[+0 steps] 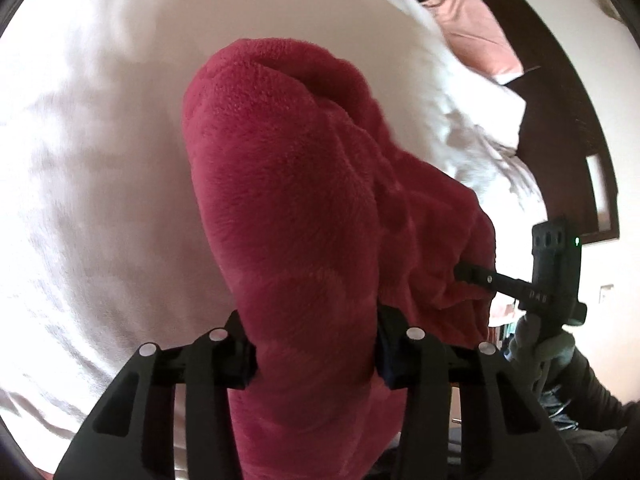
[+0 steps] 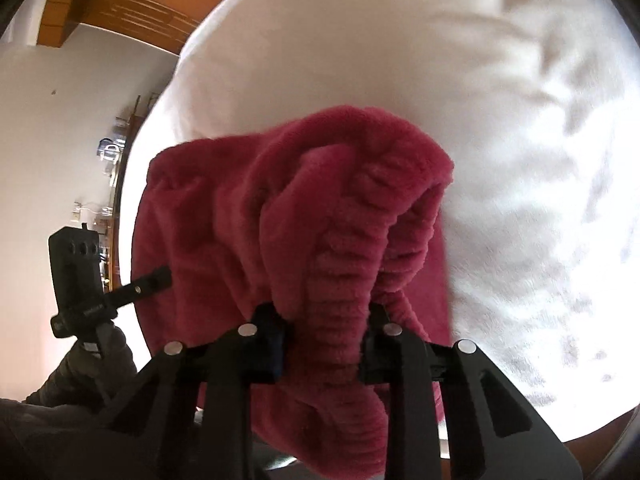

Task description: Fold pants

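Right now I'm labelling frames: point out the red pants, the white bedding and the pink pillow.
red pants (image 1: 280, 184): left wrist view, fleece bulge.
white bedding (image 1: 100, 120): left wrist view, bare cover.
pink pillow (image 1: 472, 28): left wrist view, its middle.

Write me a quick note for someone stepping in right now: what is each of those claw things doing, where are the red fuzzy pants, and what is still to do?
Left gripper: jaws clamped on a thick fold of the red fleece pants.
Right gripper: jaws clamped on the ribbed elastic waistband.
Pants: bunched, hanging between both grippers above the white bedcover.
Done: both ends gripped.
Left: spread the pants flat on the bedcover, then fold; no neat fold shows yet.
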Tool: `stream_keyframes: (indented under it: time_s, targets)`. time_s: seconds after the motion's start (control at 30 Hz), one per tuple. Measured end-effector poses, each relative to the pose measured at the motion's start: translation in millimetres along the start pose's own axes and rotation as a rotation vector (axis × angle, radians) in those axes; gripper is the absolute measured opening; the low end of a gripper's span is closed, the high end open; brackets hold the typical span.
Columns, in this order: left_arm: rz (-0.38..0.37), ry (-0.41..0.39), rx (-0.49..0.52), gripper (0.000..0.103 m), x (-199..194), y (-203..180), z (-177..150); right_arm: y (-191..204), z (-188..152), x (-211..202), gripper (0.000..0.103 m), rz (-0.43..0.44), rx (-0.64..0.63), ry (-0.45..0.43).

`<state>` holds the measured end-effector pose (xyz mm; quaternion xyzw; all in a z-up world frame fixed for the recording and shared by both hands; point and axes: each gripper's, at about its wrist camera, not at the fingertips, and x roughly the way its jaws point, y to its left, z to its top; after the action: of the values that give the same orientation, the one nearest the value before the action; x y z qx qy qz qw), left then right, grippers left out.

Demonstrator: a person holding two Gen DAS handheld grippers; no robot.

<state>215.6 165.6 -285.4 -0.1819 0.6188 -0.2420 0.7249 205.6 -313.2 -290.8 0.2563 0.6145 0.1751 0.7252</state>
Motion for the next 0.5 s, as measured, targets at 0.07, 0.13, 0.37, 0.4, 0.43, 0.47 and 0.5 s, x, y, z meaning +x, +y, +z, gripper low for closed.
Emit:
stream_keyframes:
  time_s: [0.07, 0.13, 0.37, 0.4, 0.43, 0.47, 0.5]
  targets:
    - [0.027, 0.001, 0.03, 0.044, -0.5, -2.7, 0.7, 4.2, 5.6, 2.6, 0.031, -0.033, -0.001, 0.002]
    - [0.042, 0.014, 0.021, 0.044, 4.2, 3.4, 0.5, 3.2, 8.7, 9.1, 0.04, -0.105, -0.014, 0.017]
    - [0.065, 0.034, -0.014, 0.049, 16.4, 24.3, -4.4, -16.8, 2.6, 25.1, 0.071, -0.134, 0.009, 0.039]
    - [0.067, 0.034, -0.01, 0.05, 16.4, 25.3, -3.1, -18.7, -0.3, 26.7, 0.071, -0.129, 0.011, 0.04]
    - [0.071, 0.035, -0.007, 0.051, 17.4, 24.5, -2.7, -19.9, -1.3, 27.0, 0.071, -0.127, 0.013, 0.041]
    - [0.076, 0.037, -0.006, 0.052, 17.9, 25.5, -2.8, -20.1, -3.1, 27.4, 0.072, -0.124, 0.018, 0.042]
    - [0.08, 0.038, -0.007, 0.052, 20.0, 23.8, -0.5, -18.7, -4.7, 26.8, 0.072, -0.123, 0.021, 0.04]
